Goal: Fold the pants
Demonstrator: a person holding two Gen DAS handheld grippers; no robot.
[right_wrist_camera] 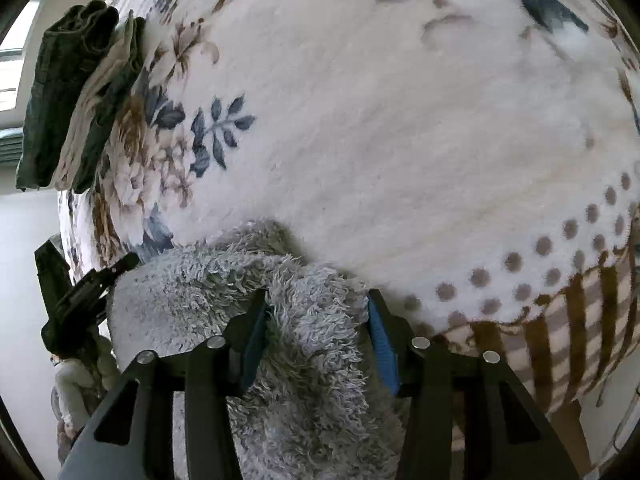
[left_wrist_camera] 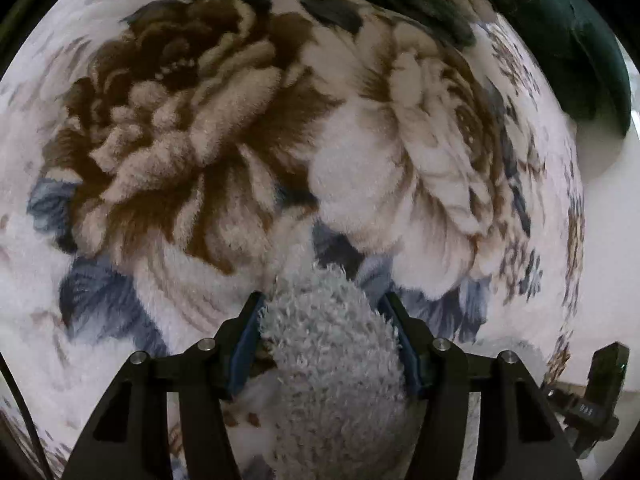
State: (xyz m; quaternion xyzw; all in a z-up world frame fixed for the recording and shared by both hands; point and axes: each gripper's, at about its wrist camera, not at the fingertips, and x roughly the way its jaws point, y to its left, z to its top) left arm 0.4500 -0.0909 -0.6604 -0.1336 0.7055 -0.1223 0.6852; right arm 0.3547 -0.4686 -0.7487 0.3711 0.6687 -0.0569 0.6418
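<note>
Left hand-held gripper: two black fingers with blue pads, clenched on a bunched fold of the fluffy grey pants; the fabric fills the gap between the pads.
Right hand-held gripper: same build, grasping another bunch of the pants; the fleece bulges between and past both blue pads.
Pants: shaggy pale grey fleece, gathered up at both grippers just above a blanket; in the right wrist view a wide stretch runs off to the left of the fingers. Legs and waistband cannot be told apart, and the lower part is cut off by the frame edge.
Blanket: plush, white with large brown and cream flowers and blue leaves; in the right wrist view it also shows grey dots and a brown check border.
Folded clothes: dark green and pale pieces stacked at the blanket's far left edge.
Other gripper in view: a black part shows at the right edge, half cut off.
Dark green cloth: upper right, blurred, hard to identify.
</note>
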